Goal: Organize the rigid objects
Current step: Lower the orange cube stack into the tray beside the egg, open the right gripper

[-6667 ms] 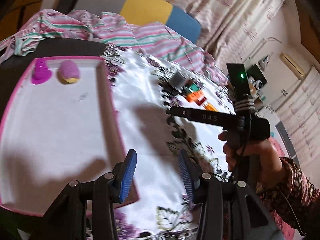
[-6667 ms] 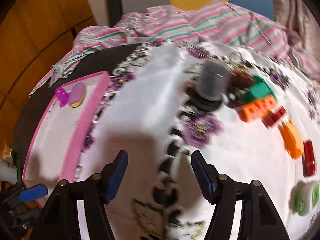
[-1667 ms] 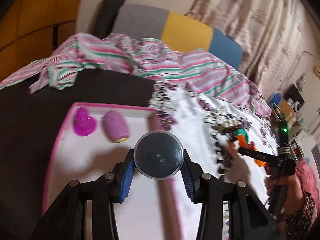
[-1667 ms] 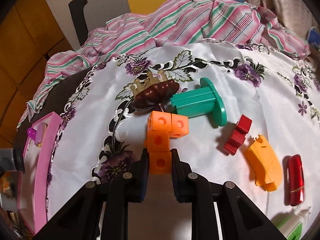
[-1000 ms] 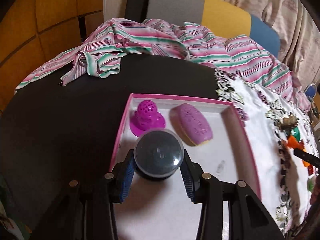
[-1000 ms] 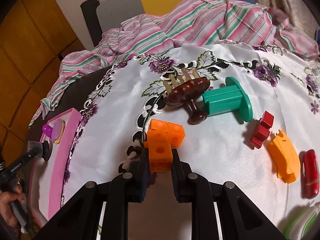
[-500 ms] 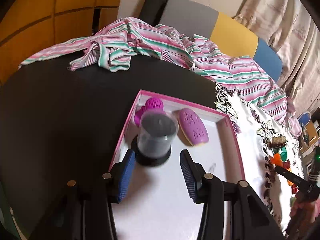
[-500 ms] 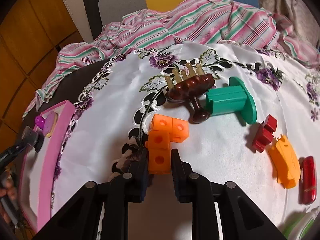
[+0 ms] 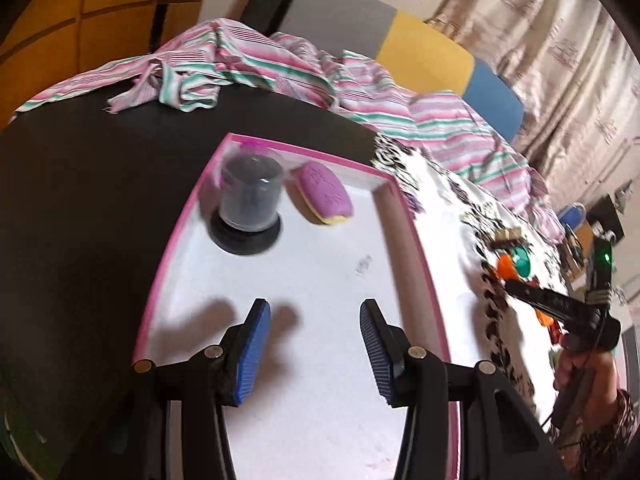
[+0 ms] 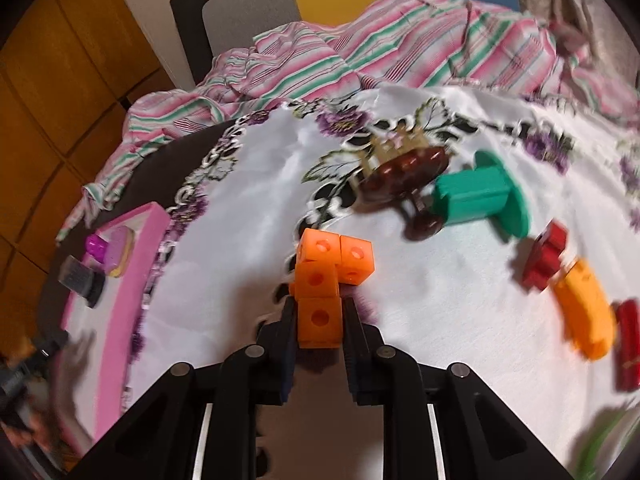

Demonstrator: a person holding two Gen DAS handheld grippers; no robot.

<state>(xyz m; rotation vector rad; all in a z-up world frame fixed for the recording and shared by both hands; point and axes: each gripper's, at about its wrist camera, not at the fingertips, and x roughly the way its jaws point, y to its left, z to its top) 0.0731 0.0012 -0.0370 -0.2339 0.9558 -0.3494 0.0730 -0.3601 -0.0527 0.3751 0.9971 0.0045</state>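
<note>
In the left wrist view my left gripper stands open over the white floor of the pink-rimmed tray, nothing between its blue pads. A grey cylinder on a black base stands upright in the tray's far left corner, beside a purple oval soap-like piece; a magenta piece behind the cylinder is mostly hidden. In the right wrist view my right gripper is shut on the nearest cube of an orange linked-cube piece, held just above the floral cloth. The tray lies far left there.
On the floral cloth lie a brown comb-like clip, a green spool, a red block, an orange curved piece and a red tube. Striped fabric is heaped at the back. A hand holds the right gripper's handle.
My left gripper let go of the grey cylinder in the tray and drew back toward the near side. The right gripper stays shut on the orange cubes, hardly moved.
</note>
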